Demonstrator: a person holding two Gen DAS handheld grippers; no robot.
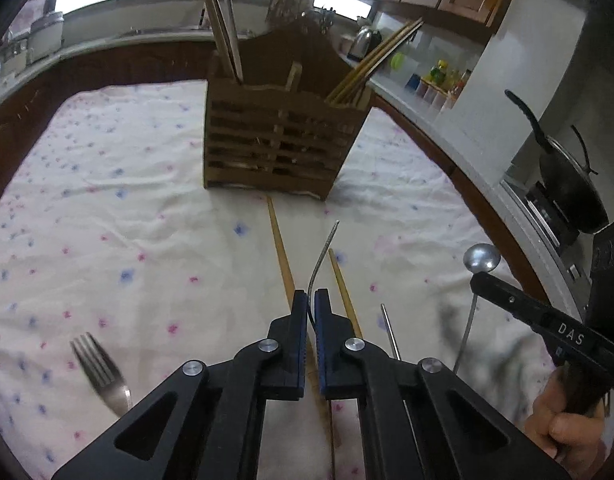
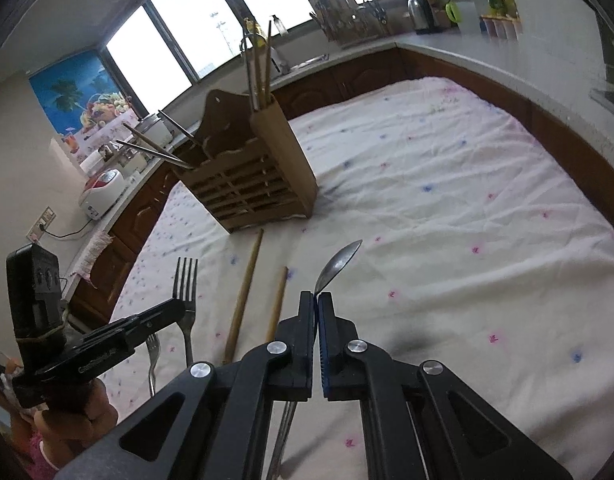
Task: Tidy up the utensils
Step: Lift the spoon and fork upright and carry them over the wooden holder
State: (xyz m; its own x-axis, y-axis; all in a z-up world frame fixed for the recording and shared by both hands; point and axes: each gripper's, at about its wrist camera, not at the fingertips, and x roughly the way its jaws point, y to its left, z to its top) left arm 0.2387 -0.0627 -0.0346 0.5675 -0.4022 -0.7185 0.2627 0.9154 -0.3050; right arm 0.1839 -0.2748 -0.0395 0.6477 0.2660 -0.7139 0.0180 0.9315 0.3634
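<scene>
A wooden slatted utensil holder (image 1: 275, 136) (image 2: 251, 176) stands on the flowered cloth (image 1: 127, 200), with chopsticks sticking out of its end compartments. My left gripper (image 1: 311, 294) (image 2: 179, 306) is shut on a metal fork (image 1: 323, 256) (image 2: 185, 276), seen edge-on in its own view and lifted off the cloth. My right gripper (image 2: 318, 294) (image 1: 477, 280) is shut on a metal spoon (image 2: 339, 264) (image 1: 481, 258), its bowl pointing toward the holder. Two wooden chopsticks (image 1: 281, 248) (image 2: 243, 296) lie on the cloth between the grippers and the holder.
A second fork (image 1: 101, 372) (image 2: 153, 348) lies on the cloth at the left. A thin metal rod (image 1: 390, 332) lies by the chopsticks. A wok (image 1: 567, 184) sits on the stove at the right. Counters with a kettle (image 2: 421, 10) and rice cooker (image 2: 101, 192) ring the table.
</scene>
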